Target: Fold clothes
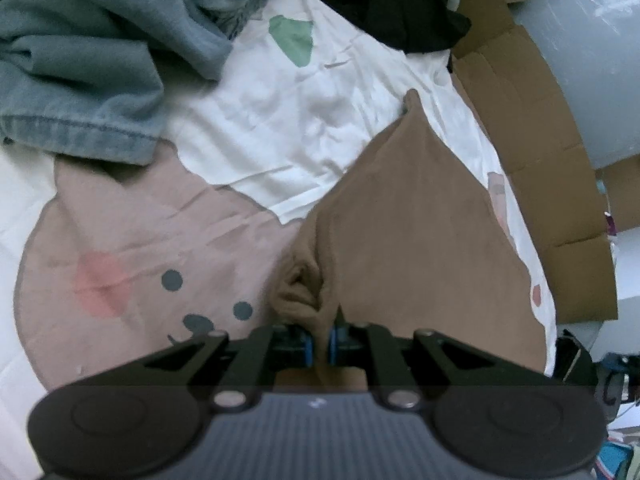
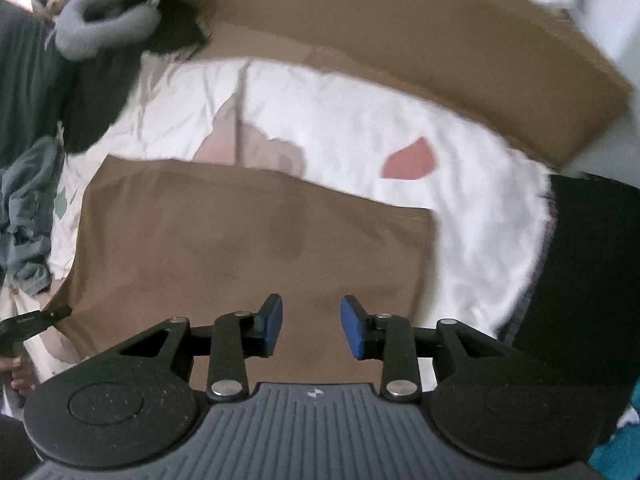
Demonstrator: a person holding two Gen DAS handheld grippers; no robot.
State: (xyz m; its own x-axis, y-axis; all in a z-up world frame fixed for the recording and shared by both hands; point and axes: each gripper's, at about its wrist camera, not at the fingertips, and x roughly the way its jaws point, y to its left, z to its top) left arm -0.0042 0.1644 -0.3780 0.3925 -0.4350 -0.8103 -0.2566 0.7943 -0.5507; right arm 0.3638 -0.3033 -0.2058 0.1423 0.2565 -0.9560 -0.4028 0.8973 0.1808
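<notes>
Brown garment [image 2: 248,248] lies flat on the cartoon-print bedsheet [image 1: 280,128]. Left gripper [image 1: 320,344] pinches its bunched edge; right gripper [image 2: 311,326] hangs above, jaws apart, empty. Fabric looks soft, light, limp; best gripped at corners or hem

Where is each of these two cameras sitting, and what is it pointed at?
Left wrist: rides on the left gripper, looking down at the brown garment pinched in its shut jaws; bedsheet and blue clothes lie beyond.
Right wrist: rides on the right gripper, looking down over the same garment, jaws apart and empty; fingers show at the left edge.
Shared: garment, sheet, cardboard.
</notes>
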